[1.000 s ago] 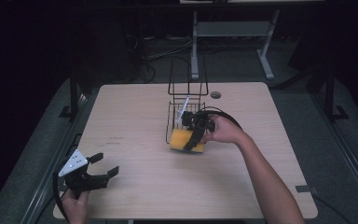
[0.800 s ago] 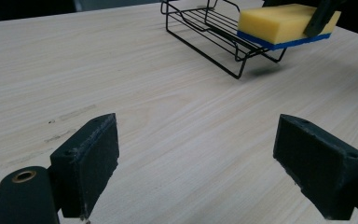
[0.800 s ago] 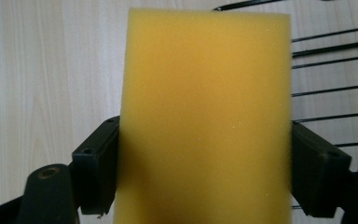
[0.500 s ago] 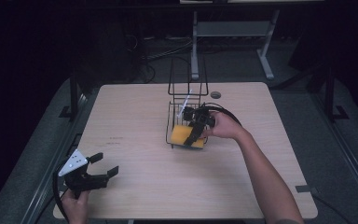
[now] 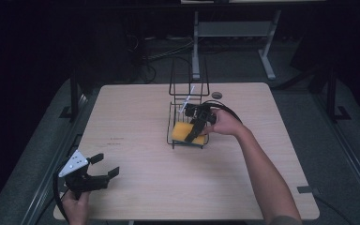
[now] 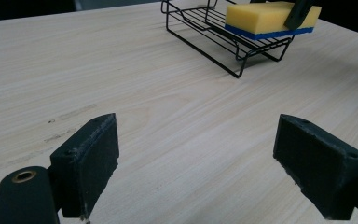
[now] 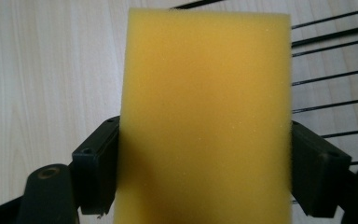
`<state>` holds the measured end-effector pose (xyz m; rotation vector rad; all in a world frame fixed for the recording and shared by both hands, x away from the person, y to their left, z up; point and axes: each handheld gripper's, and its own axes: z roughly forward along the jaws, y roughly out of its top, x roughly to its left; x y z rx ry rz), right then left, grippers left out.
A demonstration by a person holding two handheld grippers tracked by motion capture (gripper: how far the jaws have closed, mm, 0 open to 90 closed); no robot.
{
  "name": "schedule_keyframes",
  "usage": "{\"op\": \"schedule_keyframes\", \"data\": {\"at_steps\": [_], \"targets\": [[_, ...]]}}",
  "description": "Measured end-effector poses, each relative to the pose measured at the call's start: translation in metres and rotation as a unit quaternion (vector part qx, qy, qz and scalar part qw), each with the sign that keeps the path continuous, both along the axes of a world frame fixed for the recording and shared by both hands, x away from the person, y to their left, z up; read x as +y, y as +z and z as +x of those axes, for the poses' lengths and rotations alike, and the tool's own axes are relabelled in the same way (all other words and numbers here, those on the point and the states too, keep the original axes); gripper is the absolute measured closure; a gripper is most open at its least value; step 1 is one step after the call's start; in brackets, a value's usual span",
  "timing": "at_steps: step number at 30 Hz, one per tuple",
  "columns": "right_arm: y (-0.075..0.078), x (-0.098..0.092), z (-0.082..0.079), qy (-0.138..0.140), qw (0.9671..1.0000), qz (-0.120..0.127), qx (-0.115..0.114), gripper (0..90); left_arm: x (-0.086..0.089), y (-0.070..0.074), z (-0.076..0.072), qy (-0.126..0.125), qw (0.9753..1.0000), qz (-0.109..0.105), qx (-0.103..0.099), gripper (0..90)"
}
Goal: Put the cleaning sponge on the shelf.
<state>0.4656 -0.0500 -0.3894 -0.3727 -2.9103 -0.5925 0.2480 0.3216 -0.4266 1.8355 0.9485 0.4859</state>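
High view: right gripper [image 5: 193, 134] lowers a yellow sponge [image 5: 185, 132] onto the wire rack [image 5: 188, 100]; left gripper [image 5: 104, 165] waits near the table's [image 5: 168, 183] corner.
Left gripper view: jaws wide apart, empty; the sponge rests on the rack's low tray.
Right gripper view: jaws clamp the sponge's sides; release apparently remains.

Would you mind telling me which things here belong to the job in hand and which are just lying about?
In the job:
- sponge, yellow over blue
- wire rack under it
- right gripper, jaws on the sponge

Lying about:
- left gripper, jaws apart, idle
- small dark disc behind the rack
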Motion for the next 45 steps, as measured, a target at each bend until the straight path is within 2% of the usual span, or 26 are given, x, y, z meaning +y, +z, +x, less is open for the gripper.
{"op": "schedule_keyframes", "data": {"at_steps": [7,11,14,20,23,45], "targets": [[0.005,0.001,0.008,0.001,0.9999,-0.01,-0.006,21.9,-0.002,0.0,0.001,-0.002,1.0,0.003,0.001,13.4],[0.005,-0.001,0.014,-0.011,0.9999,0.005,0.002,21.9,-0.001,0.0,0.001,-0.001,1.0,0.001,0.002,13.4],[0.004,0.0,0.017,-0.008,0.9999,-0.013,-0.007,21.9,0.0,0.0,0.0,-0.001,1.0,0.002,0.001,13.4],[0.006,0.005,0.024,-0.009,0.9999,-0.004,-0.01,21.9,0.001,0.0,0.001,0.0,1.0,0.0,0.001,13.4],[0.003,0.006,0.027,-0.014,0.9999,0.003,-0.008,21.8,0.001,0.0,0.0,0.001,1.0,-0.001,0.0,13.4],[-0.016,0.011,0.027,-0.008,0.999,-0.025,-0.036,21.4,0.001,-0.001,0.0,0.002,1.0,-0.002,0.003,13.4]]}}
